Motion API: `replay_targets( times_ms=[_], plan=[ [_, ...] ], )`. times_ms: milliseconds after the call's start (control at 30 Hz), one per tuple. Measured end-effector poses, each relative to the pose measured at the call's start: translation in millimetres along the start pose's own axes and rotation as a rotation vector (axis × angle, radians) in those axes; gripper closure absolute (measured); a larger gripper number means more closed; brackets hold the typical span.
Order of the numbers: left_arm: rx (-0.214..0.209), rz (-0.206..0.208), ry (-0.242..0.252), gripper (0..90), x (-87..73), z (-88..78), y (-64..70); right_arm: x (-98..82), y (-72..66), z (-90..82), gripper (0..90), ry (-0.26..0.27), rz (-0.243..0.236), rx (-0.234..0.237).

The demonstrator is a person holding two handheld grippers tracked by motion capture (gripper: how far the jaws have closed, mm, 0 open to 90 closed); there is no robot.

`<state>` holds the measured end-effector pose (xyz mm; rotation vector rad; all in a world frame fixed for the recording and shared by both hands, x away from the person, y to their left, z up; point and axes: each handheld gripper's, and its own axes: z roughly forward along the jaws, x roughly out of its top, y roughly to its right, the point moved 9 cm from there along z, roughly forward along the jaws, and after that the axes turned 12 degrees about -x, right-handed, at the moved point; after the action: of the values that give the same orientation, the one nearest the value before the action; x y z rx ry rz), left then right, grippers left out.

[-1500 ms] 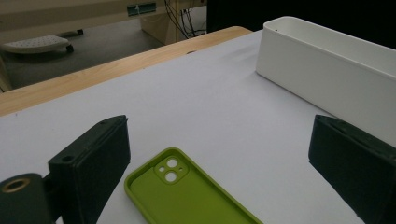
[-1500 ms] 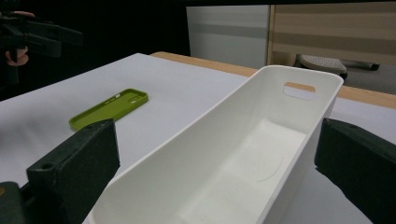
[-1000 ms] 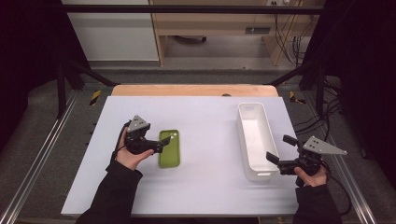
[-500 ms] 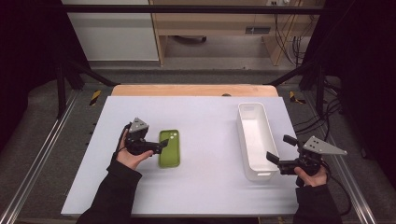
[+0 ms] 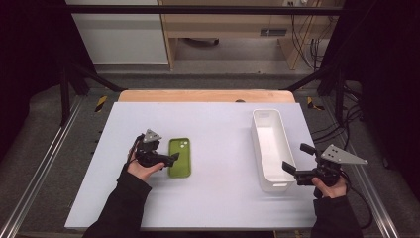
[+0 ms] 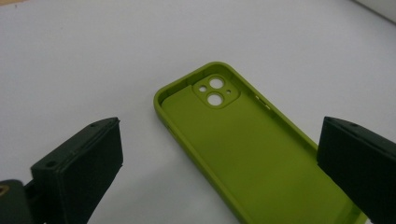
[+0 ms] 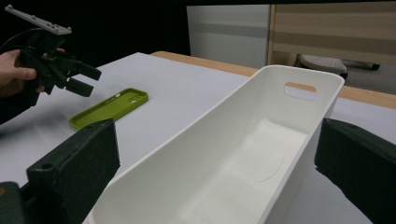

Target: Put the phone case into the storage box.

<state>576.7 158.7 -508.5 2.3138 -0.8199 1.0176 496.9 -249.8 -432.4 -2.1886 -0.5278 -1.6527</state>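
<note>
From above, a flat lime-green silicone phone case [image 5: 179, 157] lies open side up on the pale lavender-white table top [image 5: 213, 198], left of the middle, its camera cut-out at the far end. The left gripper [image 5: 169, 159], black with a small grey plate on top, sits just beside the case's left long edge, held in the person's left hand [image 5: 141, 168]; its jaw tips reach the case's edge, though from this height I cannot tell whether they touch it. Well apart, on the right side of the table, stands a long white plastic bin with rounded corners [image 5: 271, 145], empty, its length running away from the person. The right gripper [image 5: 296, 161], black with a grey three-cornered plate, is held in the right hand [image 5: 328, 186] at the bin's near right corner, jaws spread and pointing left toward the bin's wall.

In the left gripper view, the two black jaws stand wide apart, one on each side of the green case [image 6: 252, 149], which lies on the table between and beyond them, gripped by neither. Its inside and three lens holes show clearly.

In the right gripper view, the jaws are spread wide with the white bin [image 7: 243, 154] between them, its handle slot at the far end. Beyond it to the left lies the case [image 7: 109, 108], with the left gripper [image 7: 86, 79] poised just over its near end.
</note>
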Motion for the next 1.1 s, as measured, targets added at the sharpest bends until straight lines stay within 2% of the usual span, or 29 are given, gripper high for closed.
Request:
replay_targets(
  times_ms=[367, 667, 733, 833, 867, 1100],
  plan=[
    [0.008, -0.028, -0.034, 3.1, -8.0, 7.0, -4.5, 0.0, -0.3, 0.3, 0.4, -0.001, -0.001, 0.000],
    [0.022, -0.056, -0.065, 9.4, -13.8, 11.1, -6.8, 0.1, -0.3, 0.3, 0.4, -0.001, -0.002, 0.000],
    [0.017, -0.057, -0.064, 15.0, -13.6, 11.1, -6.0, 0.4, -0.2, 0.2, 0.4, 0.001, -0.004, 0.000],
    [0.016, -0.058, -0.064, 18.5, -13.5, 10.4, -5.8, 0.5, -0.2, 0.0, 0.4, 0.000, -0.002, 0.000],
    [0.013, -0.060, -0.063, 22.9, -13.5, 10.3, -5.6, 0.4, -0.1, 0.0, 0.4, 0.000, -0.002, 0.000],
    [0.008, -0.071, -0.084, 32.7, -16.3, 11.0, -4.7, 0.6, 0.0, 0.0, 0.4, 0.001, -0.002, -0.001]
  ],
)
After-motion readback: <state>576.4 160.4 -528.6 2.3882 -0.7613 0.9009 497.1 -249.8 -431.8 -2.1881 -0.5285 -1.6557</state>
